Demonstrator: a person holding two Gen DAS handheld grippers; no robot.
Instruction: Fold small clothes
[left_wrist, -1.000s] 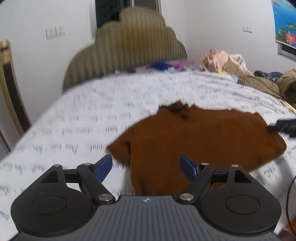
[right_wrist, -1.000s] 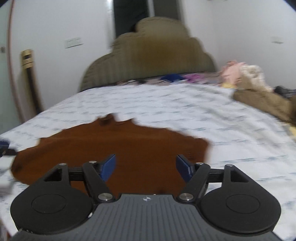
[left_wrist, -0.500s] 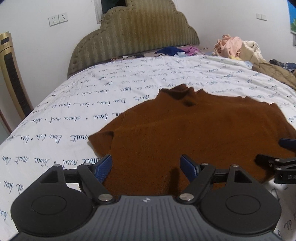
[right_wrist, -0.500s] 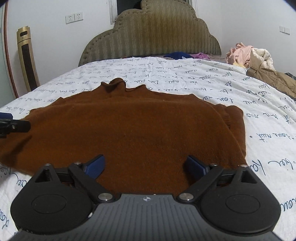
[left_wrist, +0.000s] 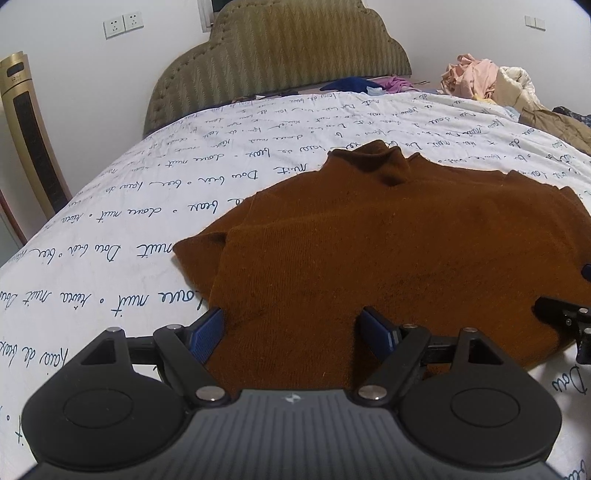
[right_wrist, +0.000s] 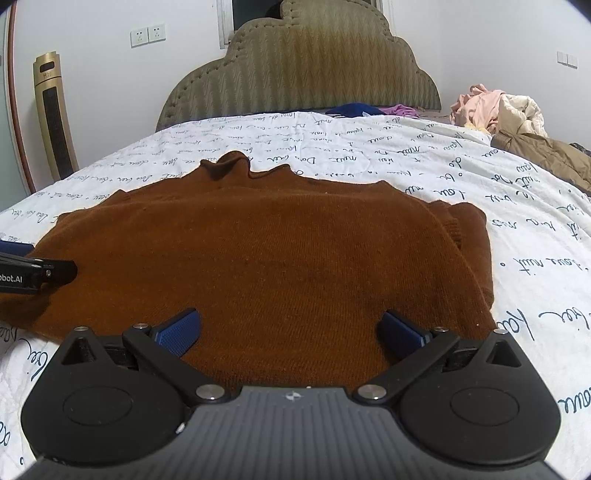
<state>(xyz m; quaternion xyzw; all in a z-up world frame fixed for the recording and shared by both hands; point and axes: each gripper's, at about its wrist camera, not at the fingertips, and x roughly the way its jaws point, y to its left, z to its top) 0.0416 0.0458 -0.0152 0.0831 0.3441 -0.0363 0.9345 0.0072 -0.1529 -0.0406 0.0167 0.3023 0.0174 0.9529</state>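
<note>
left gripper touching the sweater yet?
Cannot tell. In the left wrist view the open left gripper straddles the sweater hem, fingers overlapping cloth, but no view shows contact or a gap plainly.

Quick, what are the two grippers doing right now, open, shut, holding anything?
Left gripper: open, empty, over the brown sweater's near hem.
Right gripper: open, empty, over the same hem.

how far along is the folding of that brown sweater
Early stage. Done: the brown sweater lies spread on the bedsheet with both sleeves already tucked in over the body. In hand: nothing yet; the left claw and right claw are both open at its near hem. Left: grip the hem and fold the body up toward the collar.
</note>
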